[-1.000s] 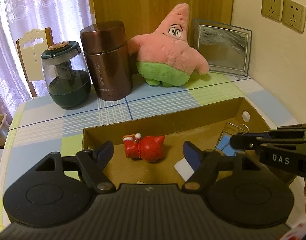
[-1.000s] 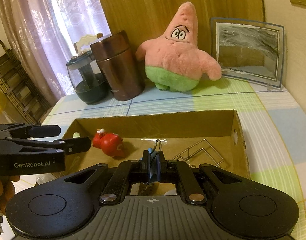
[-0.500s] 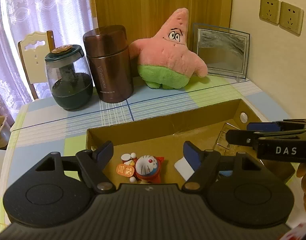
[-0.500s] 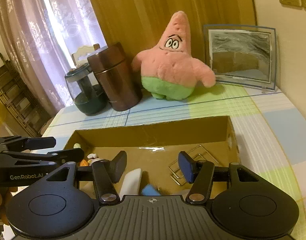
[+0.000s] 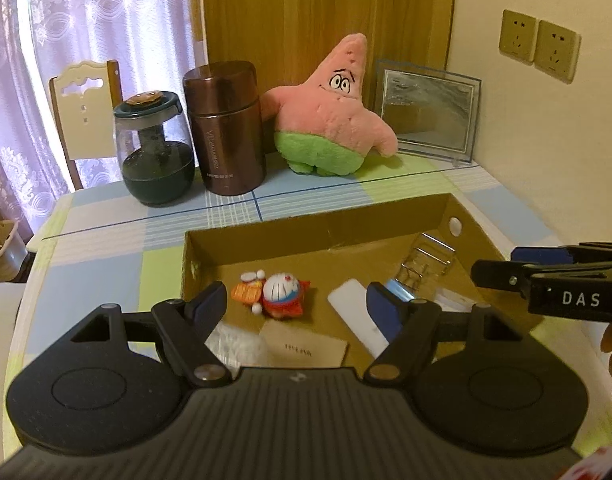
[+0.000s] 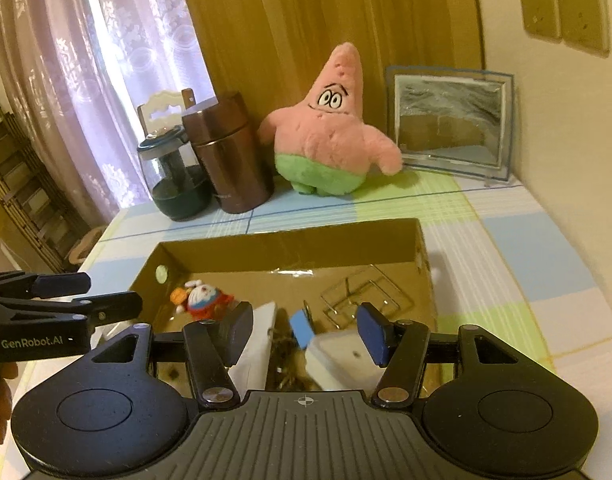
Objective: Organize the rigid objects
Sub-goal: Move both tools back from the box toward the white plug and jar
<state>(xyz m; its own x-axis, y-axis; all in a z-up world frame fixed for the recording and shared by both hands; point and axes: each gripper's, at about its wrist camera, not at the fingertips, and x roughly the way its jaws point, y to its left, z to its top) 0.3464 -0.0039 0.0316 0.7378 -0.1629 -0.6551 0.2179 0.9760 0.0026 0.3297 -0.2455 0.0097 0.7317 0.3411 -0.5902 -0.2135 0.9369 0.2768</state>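
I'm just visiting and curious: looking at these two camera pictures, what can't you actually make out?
- Near part of the cardboard box: in both wrist views the camera's own gripper body covers it.
- Print on the tan card: too small, left wrist view.
- Blue item beside the white block: blurred, right wrist view.
- Lettering on the brown canister: too small.
- Right gripper: open, nothing visibly gripped.

We see an open cardboard box (image 5: pixel 317 236) on the counter (image 5: pixel 106 248). In it, a cartoon figurine (image 5: pixel 280 292) lies at the left, a wire rack (image 5: pixel 425 260) at the right, and a flat slab (image 5: pixel 357 316) between them, with a card (image 5: pixel 306 346) nearer us. Behind the box, along the counter's far edge, stand from left to right a lidded jar (image 5: pixel 156 152), a canister (image 5: pixel 228 128), a plush star (image 5: pixel 331 112) and a framed picture (image 5: pixel 427 114). A chair (image 5: pixel 84 108) stands behind the jar.
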